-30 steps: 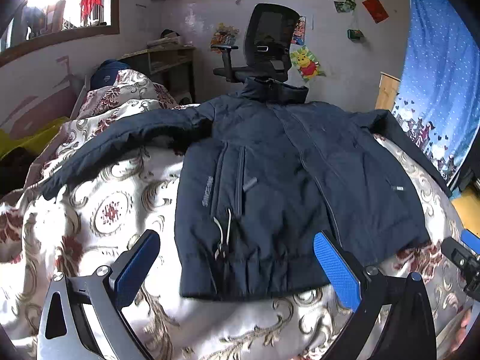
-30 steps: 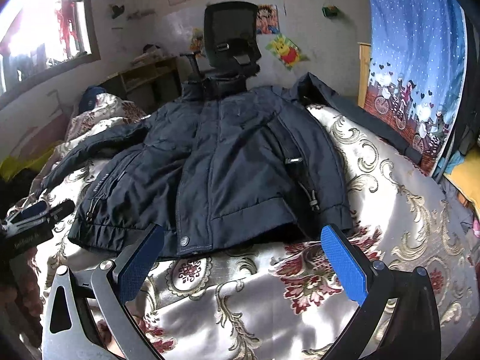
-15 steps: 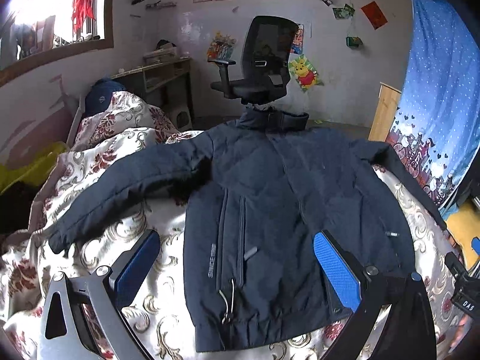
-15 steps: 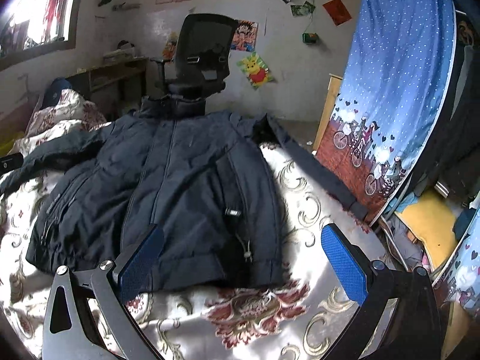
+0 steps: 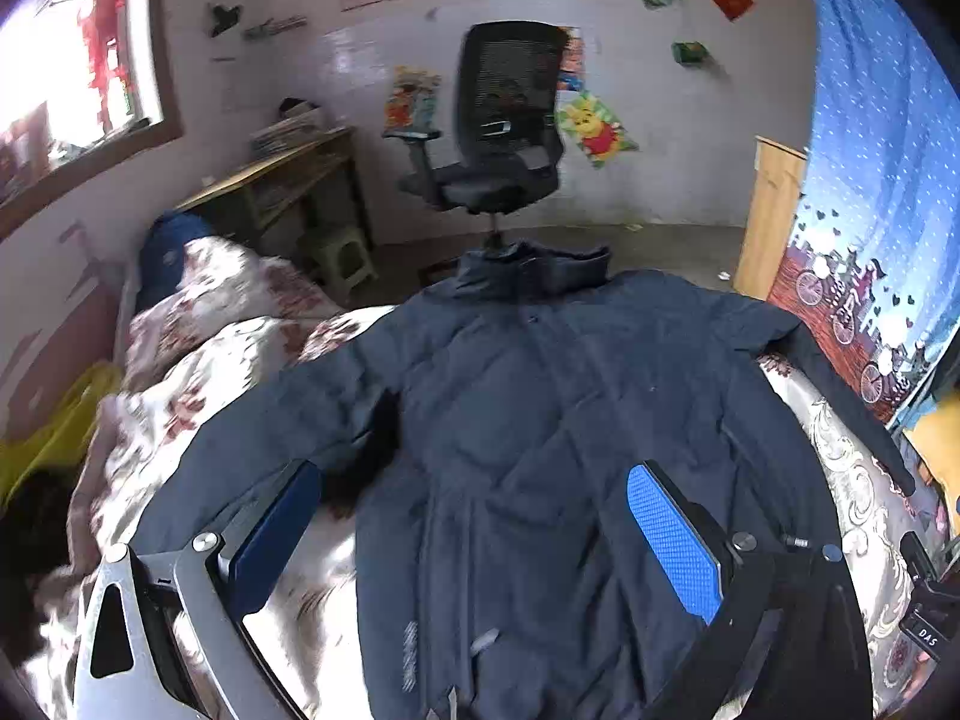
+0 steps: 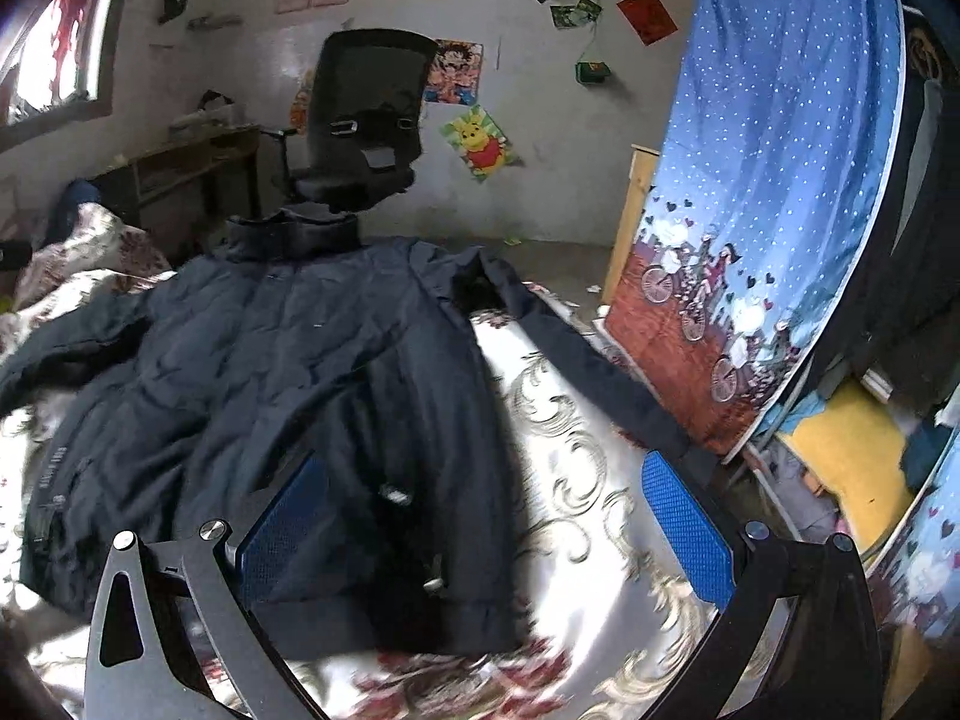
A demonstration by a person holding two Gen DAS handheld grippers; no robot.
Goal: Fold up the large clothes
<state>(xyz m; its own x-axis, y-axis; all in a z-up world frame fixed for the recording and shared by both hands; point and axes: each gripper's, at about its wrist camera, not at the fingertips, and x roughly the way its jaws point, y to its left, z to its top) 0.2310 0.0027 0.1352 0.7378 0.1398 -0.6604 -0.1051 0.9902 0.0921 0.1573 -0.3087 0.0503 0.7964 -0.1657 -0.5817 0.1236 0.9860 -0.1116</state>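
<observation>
A dark navy jacket (image 5: 540, 420) lies face up and spread flat on a bed, collar at the far end, both sleeves stretched out to the sides. It also shows in the right wrist view (image 6: 288, 372), with its right sleeve (image 6: 588, 372) running toward the bed's edge. My left gripper (image 5: 474, 534) is open and empty, held above the jacket's left front. My right gripper (image 6: 486, 534) is open and empty, held above the jacket's right hem and the bedspread.
The bed has a cream and red floral bedspread (image 6: 570, 480). A black office chair (image 5: 504, 138) stands behind the collar. A blue curtain (image 6: 768, 180) hangs along the right side. A wooden desk (image 5: 282, 180) and a green stool (image 5: 342, 252) stand at the far left.
Both grippers have risen and moved forward over the jacket; the hem has slid down and out of the left view. The right gripper has swung to the right. Both stay open.
</observation>
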